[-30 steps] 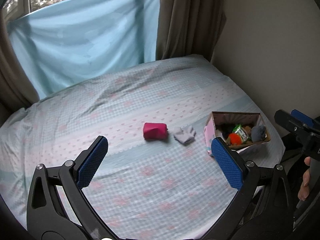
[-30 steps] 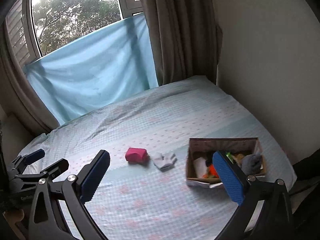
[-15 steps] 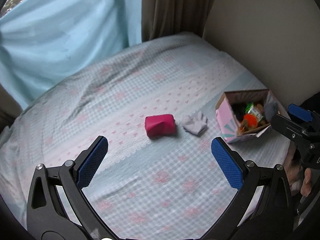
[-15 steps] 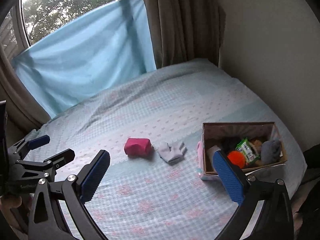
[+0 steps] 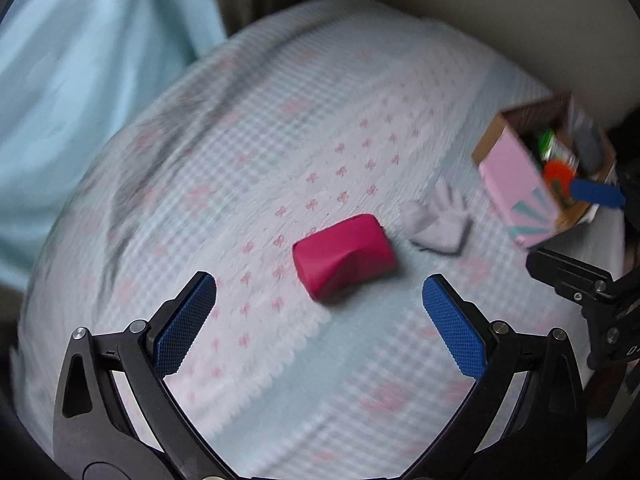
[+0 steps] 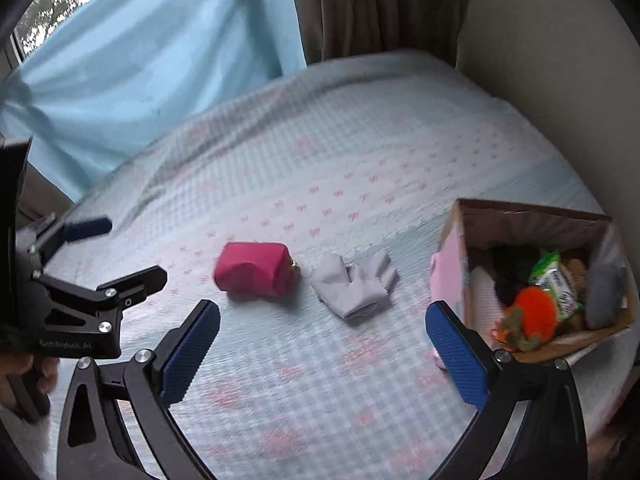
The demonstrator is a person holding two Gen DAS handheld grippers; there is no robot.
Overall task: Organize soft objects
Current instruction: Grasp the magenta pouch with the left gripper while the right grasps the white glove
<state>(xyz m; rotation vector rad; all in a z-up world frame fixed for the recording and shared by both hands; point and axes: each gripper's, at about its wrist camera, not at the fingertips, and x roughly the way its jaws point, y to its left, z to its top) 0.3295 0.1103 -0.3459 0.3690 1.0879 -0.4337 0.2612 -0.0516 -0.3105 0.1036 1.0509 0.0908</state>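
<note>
A magenta soft pouch [image 5: 343, 256] [image 6: 254, 268] lies on the bed, with a pale grey glove [image 5: 440, 220] [image 6: 354, 286] flat to its right. A cardboard box [image 5: 516, 184] [image 6: 532, 224] with pink sides stands further right and holds several soft items, among them an orange plush [image 6: 534, 316] and a grey one [image 6: 606, 286]. My left gripper [image 5: 320, 320] is open just short of the pouch, with nothing between its blue pads. My right gripper [image 6: 322, 344] is open too, in front of the glove. Each gripper shows in the other's view: the right gripper [image 5: 592, 236], the left gripper [image 6: 116, 248].
The bed [image 6: 360, 152] has a light blue checked sheet with pink bows. A light blue cloth [image 6: 160, 48] hangs behind it, brown curtains [image 6: 380, 4] and a beige wall [image 6: 560, 60] stand at the back right. The box sits near the bed's right edge.
Both grippers have moved down and forward toward the bed. The pouch now looms large between the left gripper's open fingers; the glove and box are closer in the right view.
</note>
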